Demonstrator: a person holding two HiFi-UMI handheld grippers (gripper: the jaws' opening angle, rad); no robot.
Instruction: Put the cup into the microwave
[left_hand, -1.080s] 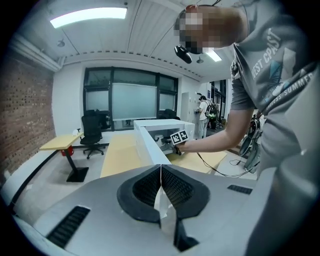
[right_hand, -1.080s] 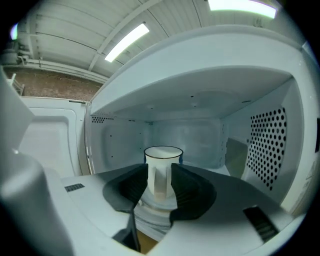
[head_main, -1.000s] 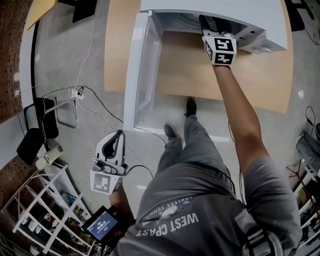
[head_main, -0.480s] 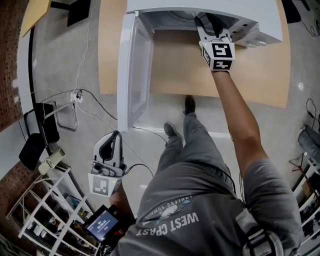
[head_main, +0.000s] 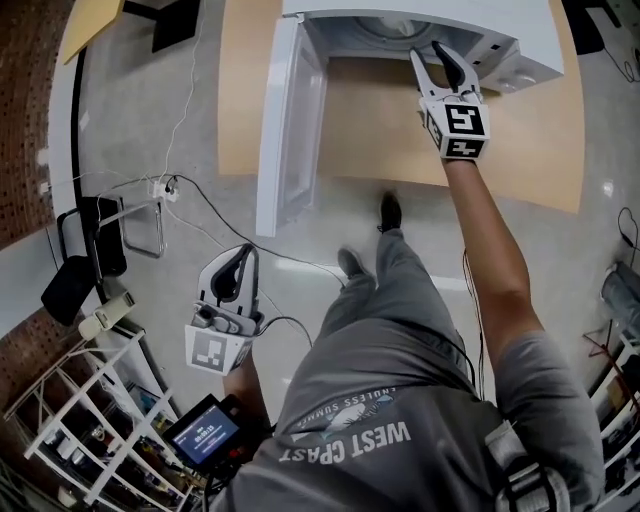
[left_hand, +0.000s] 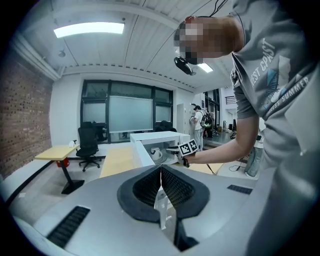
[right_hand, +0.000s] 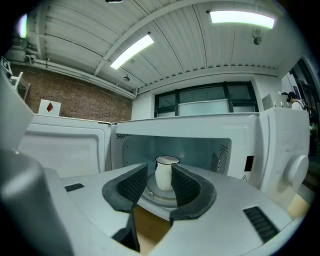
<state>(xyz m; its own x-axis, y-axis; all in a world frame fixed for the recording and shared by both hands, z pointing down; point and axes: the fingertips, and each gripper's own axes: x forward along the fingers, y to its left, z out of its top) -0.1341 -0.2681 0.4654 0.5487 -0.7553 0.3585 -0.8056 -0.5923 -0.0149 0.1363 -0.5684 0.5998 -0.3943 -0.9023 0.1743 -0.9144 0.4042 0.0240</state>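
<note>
Right claw (head_main: 428, 52) of mine points into the open cavity of the white box-shaped microwave (head_main: 503, 42) at the top of the head view. Its jaws are spread apart and grip nothing. Through the gap between them I see the white ceramic cup (right_hand: 164, 175) standing upright inside the cavity on the round glass turntable (right_hand: 152, 194), clear of both pads. The white microwave door (head_main: 290, 130) stands swung open toward the frame's left. The microwave sits on a light wooden tabletop (head_main: 525, 150). My left claw (head_main: 238, 268) hangs at the lower left of the head view, over the floor, jaws pressed together on nothing.
</note>
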